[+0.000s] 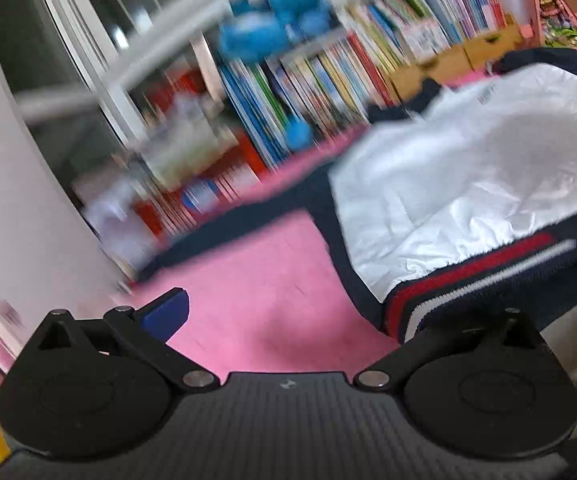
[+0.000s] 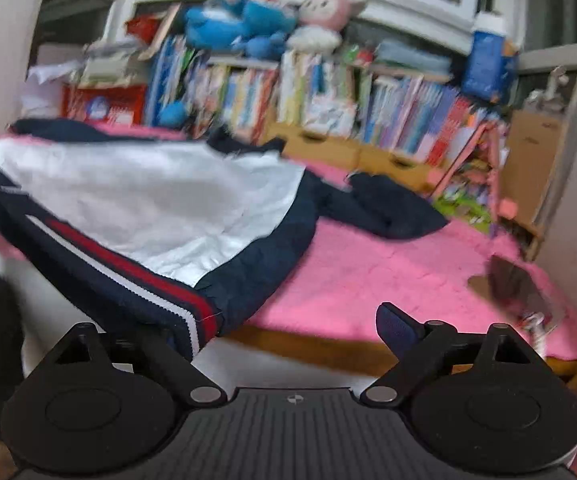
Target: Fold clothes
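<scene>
Both grippers sit low at the near edge of the bed [image 2: 368, 264], and the jacket [image 2: 160, 200] lies spread across the pink cover, lining up, white panel showing.

Left gripper [image 1: 288, 320]: fingers wide apart, one blue pad [image 1: 166, 314] showing on its left side, the other hidden under the hem [image 1: 476, 276]. That striped hem hangs just ahead and to its right, draped over the right finger's linkage. Nothing pinched, by the look of it.

Right gripper [image 2: 288, 332]: also spread, blue pad [image 2: 396, 326] clear on its right side. The hem's corner droops over its left finger, off the bed edge. Not clamped, as far as I can tell.

So this looks like the grab before a fold. My call: each tool wants the hem corner fully between its pads, not just resting on a linkage. Slide sideways until the ribbed band sits deep in the gap, then close on the thick striped part; the slick lining may slip. Take both corners level, so the fold line runs straight. The dark sleeve [image 2: 388, 208] ahead of the right tool lies bunched and needs tucking in later.

Left view is blurred; detail there is uncertain.
</scene>
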`<state>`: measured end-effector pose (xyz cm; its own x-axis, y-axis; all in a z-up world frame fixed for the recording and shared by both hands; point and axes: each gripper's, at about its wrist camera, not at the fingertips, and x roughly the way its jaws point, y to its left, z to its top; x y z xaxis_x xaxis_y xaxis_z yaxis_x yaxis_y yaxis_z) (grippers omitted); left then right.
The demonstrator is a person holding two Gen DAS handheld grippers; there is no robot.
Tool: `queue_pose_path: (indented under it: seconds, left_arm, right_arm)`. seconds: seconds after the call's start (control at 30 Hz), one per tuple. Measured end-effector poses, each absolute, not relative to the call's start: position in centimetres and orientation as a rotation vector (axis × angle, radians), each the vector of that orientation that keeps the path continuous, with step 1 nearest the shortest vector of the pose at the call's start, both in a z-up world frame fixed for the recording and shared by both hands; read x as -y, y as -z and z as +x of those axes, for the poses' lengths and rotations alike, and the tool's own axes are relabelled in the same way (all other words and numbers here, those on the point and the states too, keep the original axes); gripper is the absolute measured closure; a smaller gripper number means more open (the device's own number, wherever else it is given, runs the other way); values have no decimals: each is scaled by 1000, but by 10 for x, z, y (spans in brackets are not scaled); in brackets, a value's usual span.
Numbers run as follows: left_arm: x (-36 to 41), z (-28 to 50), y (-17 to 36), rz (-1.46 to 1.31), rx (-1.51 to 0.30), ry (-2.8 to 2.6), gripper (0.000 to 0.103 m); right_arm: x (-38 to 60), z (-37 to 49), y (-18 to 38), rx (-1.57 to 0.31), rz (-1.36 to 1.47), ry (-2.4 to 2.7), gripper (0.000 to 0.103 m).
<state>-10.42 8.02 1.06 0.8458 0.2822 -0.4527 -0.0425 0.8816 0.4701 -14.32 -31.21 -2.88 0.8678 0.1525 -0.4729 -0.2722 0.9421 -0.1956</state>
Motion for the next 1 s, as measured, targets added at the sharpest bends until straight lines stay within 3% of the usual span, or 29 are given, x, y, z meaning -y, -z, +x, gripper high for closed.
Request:
queue_pose_path:
  seconds: [0.17,0.37,0.5,0.57,0.7,1.0]
  left_arm:
    - [-82,-100,15,449,-671,-81,0]
    - [-119,-121,-29,207,-712,351,0]
    - [-123,-116,-77,161,-588,494,0]
    - [-109,-87,-100,169,-525,439,0]
    - [-62,11,-109,119,-578,271,0]
    - [10,174,-21,181,-700,209,0]
  right_arm:
    - [312,-144,43,-536,-223,-308,17]
    - [360,-155,7,-524,-54,-589,12]
    - [389,-138,-35,-350,36,-579,0]
    - [388,-106,-48,-311,-22,-426,0]
    - [365,-13,-59,-339,-158,-193,4]
    - [311,184,-28,-489,-225,-93,9]
